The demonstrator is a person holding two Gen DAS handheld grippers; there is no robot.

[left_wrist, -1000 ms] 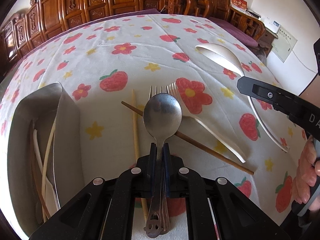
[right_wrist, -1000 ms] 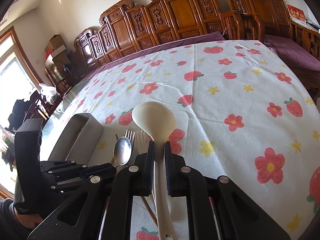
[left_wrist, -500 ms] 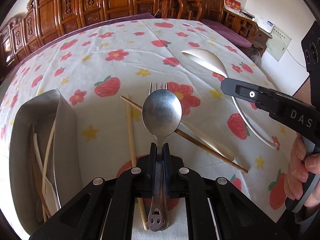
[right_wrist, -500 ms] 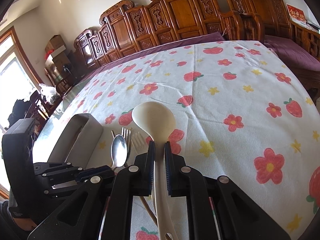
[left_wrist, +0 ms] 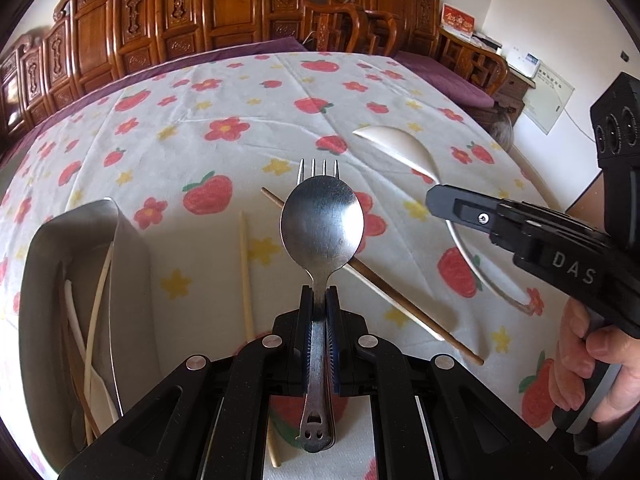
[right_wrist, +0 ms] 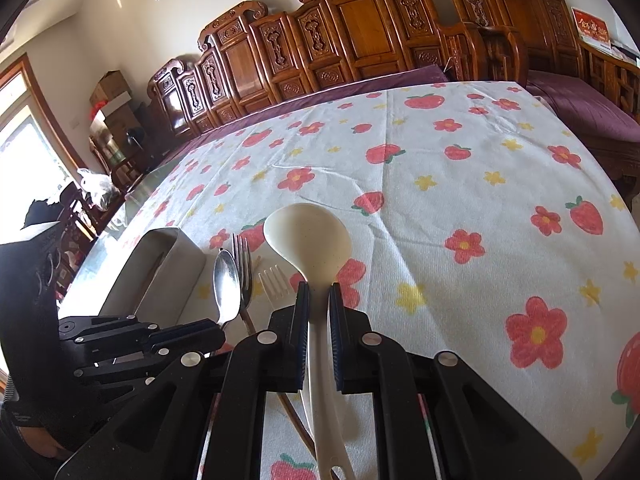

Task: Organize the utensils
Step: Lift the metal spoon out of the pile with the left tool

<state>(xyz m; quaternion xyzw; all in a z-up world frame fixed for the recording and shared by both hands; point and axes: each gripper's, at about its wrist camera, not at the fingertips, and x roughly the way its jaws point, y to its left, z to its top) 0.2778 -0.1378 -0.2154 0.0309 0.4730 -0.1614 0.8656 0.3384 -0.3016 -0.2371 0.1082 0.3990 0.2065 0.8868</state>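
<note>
spoon [left_wrist: 322, 226] level in left hand-held gripper [left_wrist: 320, 304]

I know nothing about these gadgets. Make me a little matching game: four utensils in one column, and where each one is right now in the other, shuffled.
Things:
1. metal spoon
2. cream ladle
3. metal fork
4. dark chopstick

Places:
A. lying slantwise on the tablecloth
B. clamped in the right hand-held gripper
C. lying on the tablecloth, tines showing past the spoon's bowl
D. clamped in the left hand-held gripper

Pairs: 1-D, 2-B, 3-C, 4-A
</note>
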